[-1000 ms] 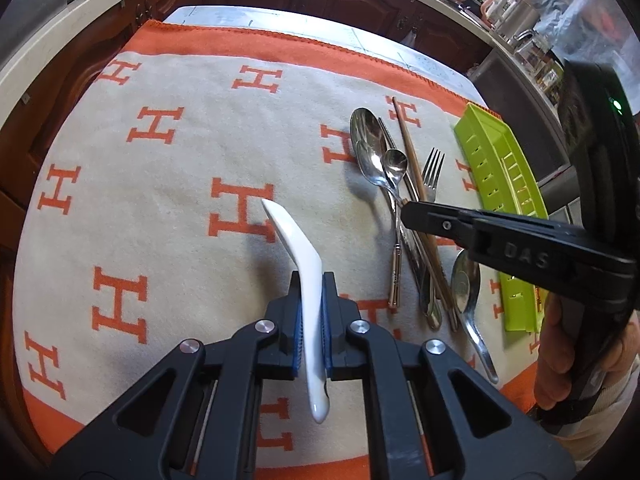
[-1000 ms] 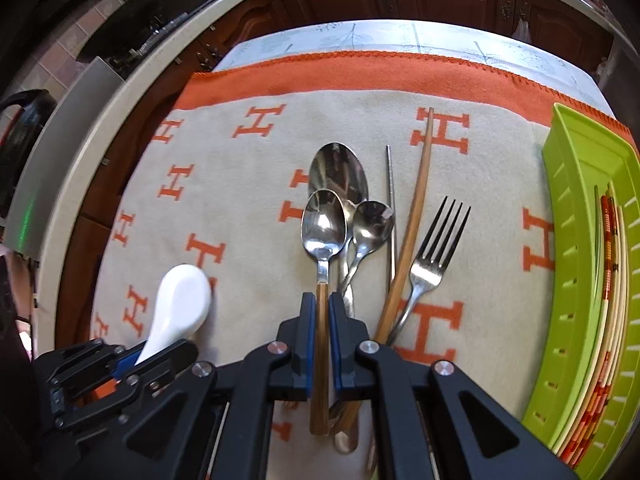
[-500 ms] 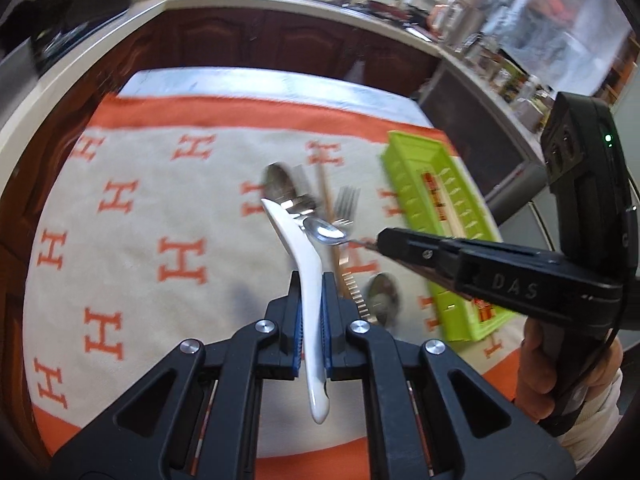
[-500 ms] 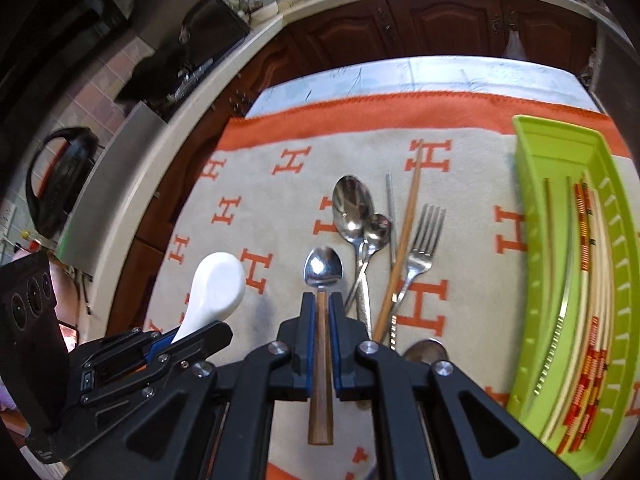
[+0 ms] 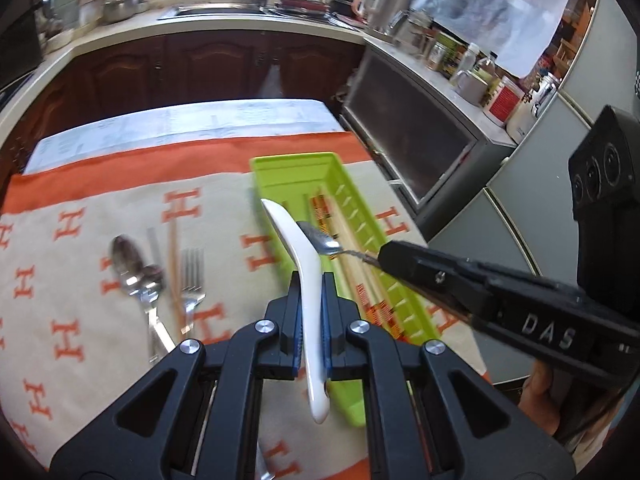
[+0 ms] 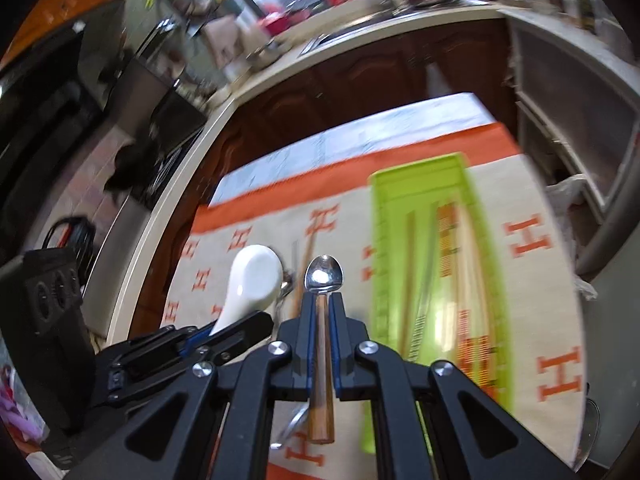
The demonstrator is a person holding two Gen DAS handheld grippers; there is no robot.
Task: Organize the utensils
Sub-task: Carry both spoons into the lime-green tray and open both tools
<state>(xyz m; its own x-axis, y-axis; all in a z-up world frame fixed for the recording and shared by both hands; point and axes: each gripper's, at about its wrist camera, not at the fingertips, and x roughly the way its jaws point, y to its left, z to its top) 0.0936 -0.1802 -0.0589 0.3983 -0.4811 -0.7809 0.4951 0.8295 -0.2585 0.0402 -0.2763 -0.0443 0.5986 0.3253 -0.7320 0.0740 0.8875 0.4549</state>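
Where both hovered over loose cutlery [image 5: 152,276]: now above green slotted tray [image 5: 344,208]; left gripper [image 5: 311,320] clamping glossy white spoon [image 5: 296,248], right gripper [image 6: 322,320] wooden-handled steel spoon [image 6: 323,276].

Motion-blurred: green tray [image 6: 420,184] contents at 3 o'clock; spoon [image 6: 591,432] cut by frame edge at 4 o'clock; countertop items [image 5: 460,52] unidentifiable.

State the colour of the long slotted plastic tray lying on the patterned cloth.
Lime green; the long slotted plastic tray shows most sharply in the left wrist view.
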